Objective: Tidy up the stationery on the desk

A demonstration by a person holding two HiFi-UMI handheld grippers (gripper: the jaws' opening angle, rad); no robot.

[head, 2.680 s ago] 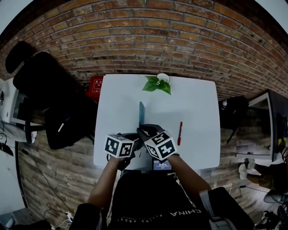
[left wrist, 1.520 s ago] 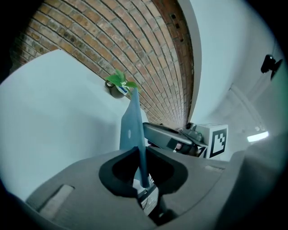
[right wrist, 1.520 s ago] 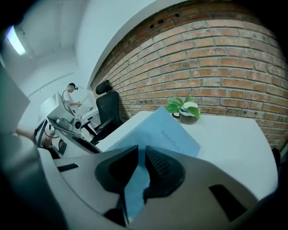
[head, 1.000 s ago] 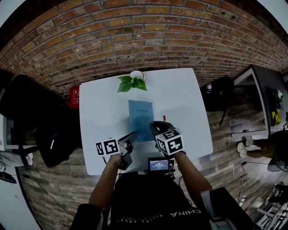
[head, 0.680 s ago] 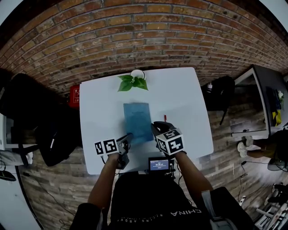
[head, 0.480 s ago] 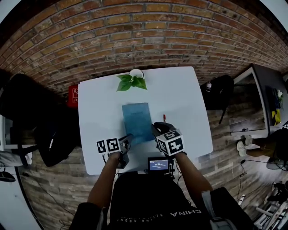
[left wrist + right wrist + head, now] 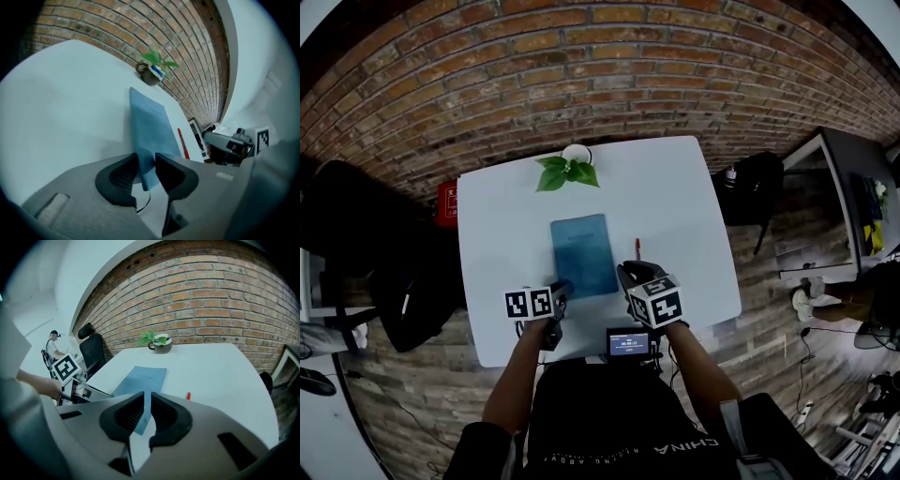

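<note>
A blue notebook [image 7: 583, 253] lies flat in the middle of the white desk [image 7: 675, 206]. My left gripper [image 7: 557, 292] sits at its near left corner. In the left gripper view that notebook [image 7: 150, 126] runs between the jaws of the left gripper [image 7: 146, 171], which are shut on its corner. My right gripper [image 7: 630, 273] hovers just right of the notebook's near right corner. Its jaws [image 7: 146, 416] are shut to a thin slit with nothing in them, and the notebook [image 7: 140, 378] shows beyond. A red pen [image 7: 637, 247] lies right of the notebook.
A potted plant [image 7: 567, 169] stands at the desk's far edge by the brick wall. A small device with a screen [image 7: 628, 342] sits at the near edge. A black chair [image 7: 384, 262] stands left of the desk, another dark chair [image 7: 750, 187] to the right.
The notebook stood upright on its edge 2.7 s ago and now lies flat. Over the last second the left gripper has kept its hold on the near corner; the right gripper has barely moved.
</note>
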